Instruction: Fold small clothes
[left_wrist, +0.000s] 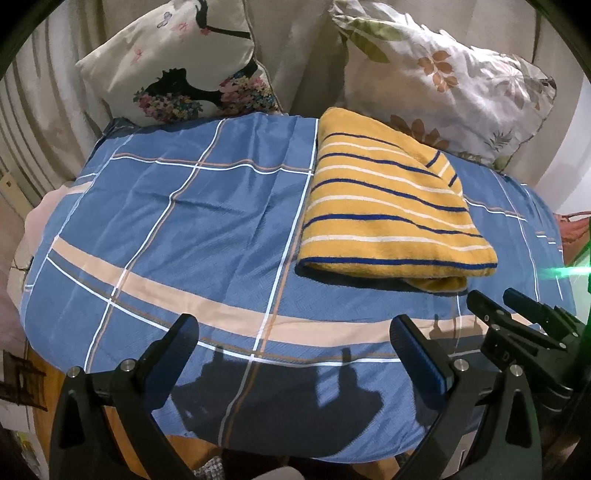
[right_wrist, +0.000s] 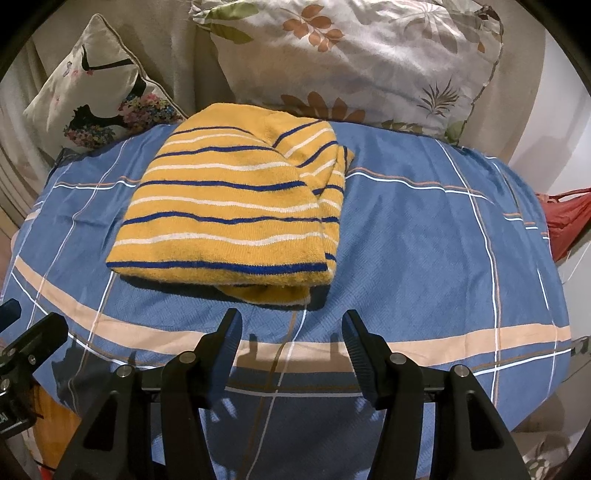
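Observation:
A yellow garment (left_wrist: 391, 206) with blue and white stripes lies folded on the blue checked cover (left_wrist: 184, 229). In the right wrist view the garment (right_wrist: 236, 214) sits just ahead of my right gripper (right_wrist: 291, 332), which is open, empty and short of its near edge. My left gripper (left_wrist: 295, 332) is open wide and empty, over the cover to the left of the garment. The right gripper also shows at the right edge of the left wrist view (left_wrist: 495, 299).
Two patterned cushions (left_wrist: 177, 66) (left_wrist: 443, 74) lean at the back against a beige sofa. A red bag (right_wrist: 565, 225) lies off the right side. The cover (right_wrist: 443, 240) drops off at the near edge.

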